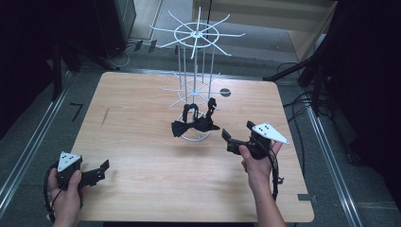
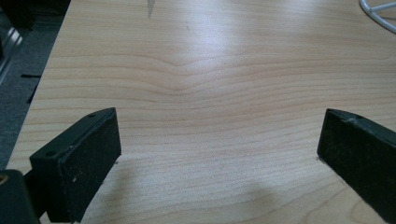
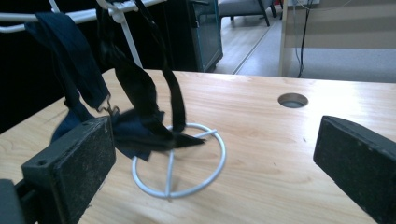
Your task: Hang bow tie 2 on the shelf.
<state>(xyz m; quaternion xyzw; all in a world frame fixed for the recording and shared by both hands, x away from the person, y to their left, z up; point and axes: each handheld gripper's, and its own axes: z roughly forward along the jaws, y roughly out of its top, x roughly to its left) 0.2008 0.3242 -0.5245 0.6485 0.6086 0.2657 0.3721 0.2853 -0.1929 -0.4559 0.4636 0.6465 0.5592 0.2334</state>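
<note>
The bow tie [image 1: 195, 126] hangs mid-table, just left of the right gripper [image 1: 235, 138]; both grippers' jaws stand apart, empty.

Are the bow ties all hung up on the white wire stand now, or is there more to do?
Looks done: two black fabric bow ties hang by their straps from a low arm of the white wire display stand. In hand: nothing. The right gripper sits open beside them, jaws apart with nothing between them, and the left gripper rests open over the bare light wooden table. Left: I see no other ties lying around.
</note>
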